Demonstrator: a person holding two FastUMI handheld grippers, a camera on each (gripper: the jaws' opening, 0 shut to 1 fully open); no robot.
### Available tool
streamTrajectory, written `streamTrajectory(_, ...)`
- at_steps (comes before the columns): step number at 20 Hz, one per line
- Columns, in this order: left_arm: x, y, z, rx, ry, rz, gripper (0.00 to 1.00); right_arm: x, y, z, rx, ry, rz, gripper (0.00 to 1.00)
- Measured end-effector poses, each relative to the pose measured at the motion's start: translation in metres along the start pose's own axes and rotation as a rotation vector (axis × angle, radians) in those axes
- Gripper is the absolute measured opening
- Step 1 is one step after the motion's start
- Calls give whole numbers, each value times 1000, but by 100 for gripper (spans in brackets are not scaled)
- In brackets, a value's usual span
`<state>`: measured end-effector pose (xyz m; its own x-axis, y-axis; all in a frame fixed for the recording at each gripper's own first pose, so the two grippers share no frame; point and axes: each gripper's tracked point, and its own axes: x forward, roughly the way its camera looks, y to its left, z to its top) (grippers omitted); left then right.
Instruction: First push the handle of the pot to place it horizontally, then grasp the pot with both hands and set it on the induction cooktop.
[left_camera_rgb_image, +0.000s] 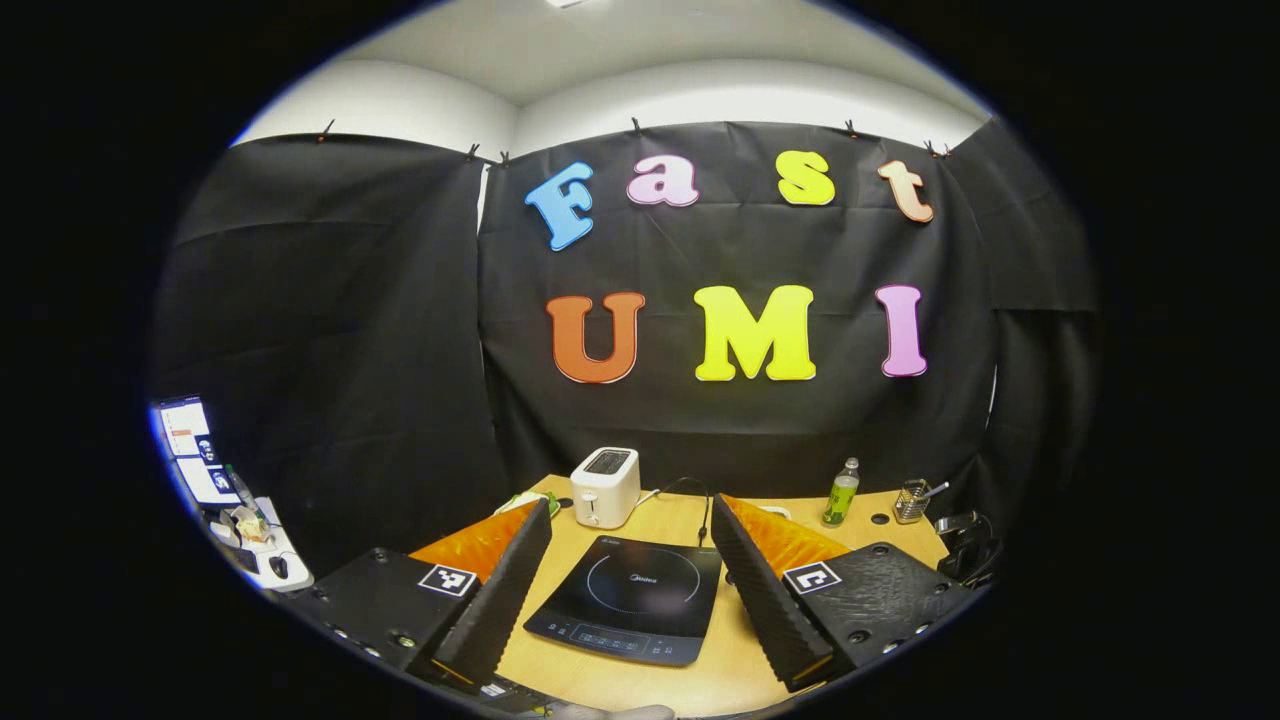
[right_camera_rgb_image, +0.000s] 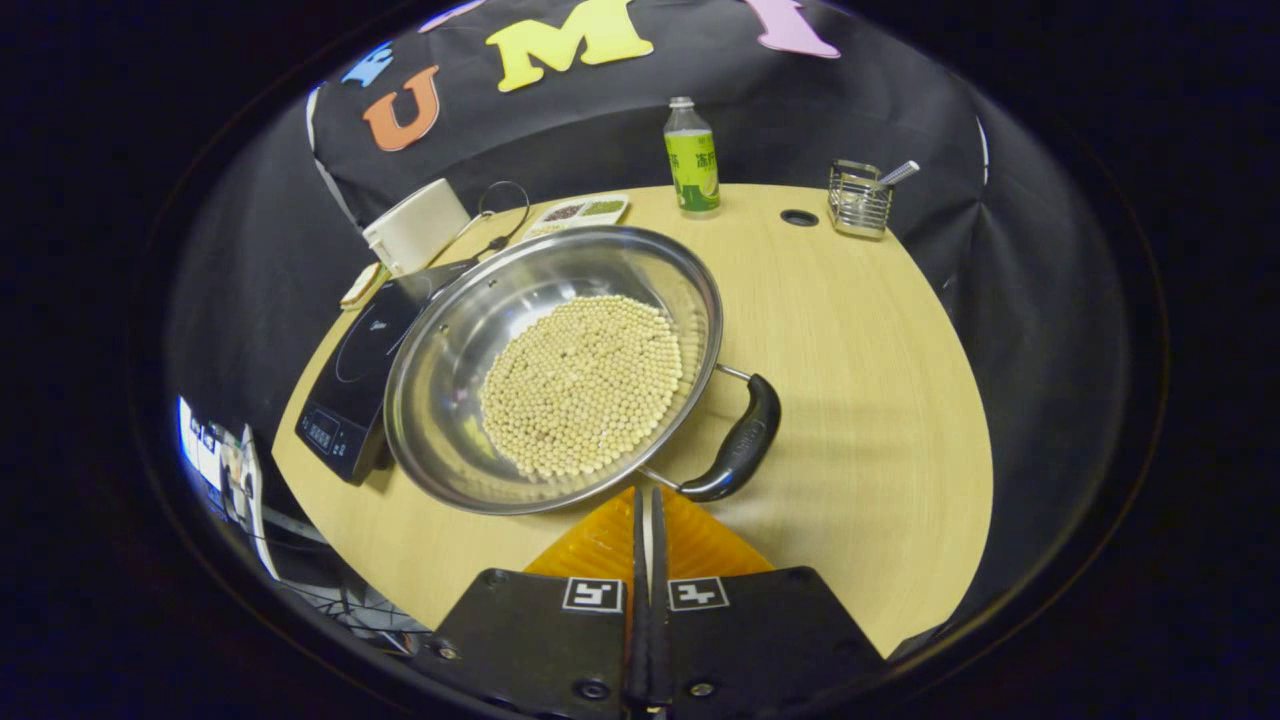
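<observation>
Step in hand: you are working on step 1, the handle push; the lift onto the cooktop is not yet done.
Left gripper (left_camera_rgb_image: 630, 545): you are holding it above the table, fingers spread wide and gripping nothing, looking down on the induction cooktop (left_camera_rgb_image: 632, 600) between them.
Cooktop: 1, lying flat on the wooden table (right_camera_rgb_image: 860, 340), partly tucked behind the pot's left rim in the right gripper view.
Pot (right_camera_rgb_image: 555, 365): 1, sitting on the table just right of the cooktop, holding a bed of small pale beads.
Handle (right_camera_rgb_image: 742, 440): 1 showing, dark, at the pot's near right side, angled toward you.
Right gripper (right_camera_rgb_image: 646, 500): fingers pressed together with nothing between them, tips just beside the handle's lower end; contact cannot be told.
Next move: you probably need a sideways nudge of the closed tips against the handle until it lies level.
Background items: 1 toaster (left_camera_rgb_image: 605, 487), 1 bottle (right_camera_rgb_image: 692, 156), 1 wire caddy (right_camera_rgb_image: 860, 198).
</observation>
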<state>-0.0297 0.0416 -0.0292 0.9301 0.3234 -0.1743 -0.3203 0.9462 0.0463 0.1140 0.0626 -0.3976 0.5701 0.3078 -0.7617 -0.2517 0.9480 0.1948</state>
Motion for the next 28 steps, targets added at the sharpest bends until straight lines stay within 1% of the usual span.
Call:
streamTrajectory(5,-2,-21,1,-3,5,30,96,3,-19,11,-38,17,21,4)
streamTrajectory(11,-7,-35,-3,-24,18,89,96,9,-41,29,-96,42,37,4)
streamTrajectory(12,-7,-38,-4,-25,21,95,96,10,-45,33,-102,42,36,4)
streamTrajectory(13,-7,-40,-5,-24,26,99,96,11,-50,36,-106,40,35,0)
streamTrajectory(15,-4,-43,-6,-26,30,104,96,13,-54,40,-116,40,31,4)
streamTrajectory(18,-3,-43,-5,-38,28,109,96,15,-57,43,-138,42,21,4)
streamTrajectory(19,-1,-42,-6,-38,31,108,96,14,-57,43,-134,41,17,0)
streamTrajectory(20,0,-42,-6,-36,29,105,96,14,-57,43,-129,40,9,3)
streamTrajectory(21,1,-42,-7,-32,29,100,96,12,-57,43,-122,34,4,1)
streamTrajectory(23,5,-41,-7,-25,24,80,96,7,-58,41,-109,25,-6,0)
streamTrajectory(25,10,-41,-7,-14,21,51,96,-1,-59,40,-91,4,-30,4)
streamTrajectory(26,13,-41,-8,-12,18,29,96,-7,-60,41,-81,-15,-44,1)
streamTrajectory(28,19,-46,-8,-23,5,-34,95,-20,-57,38,-48,-45,-61,0)
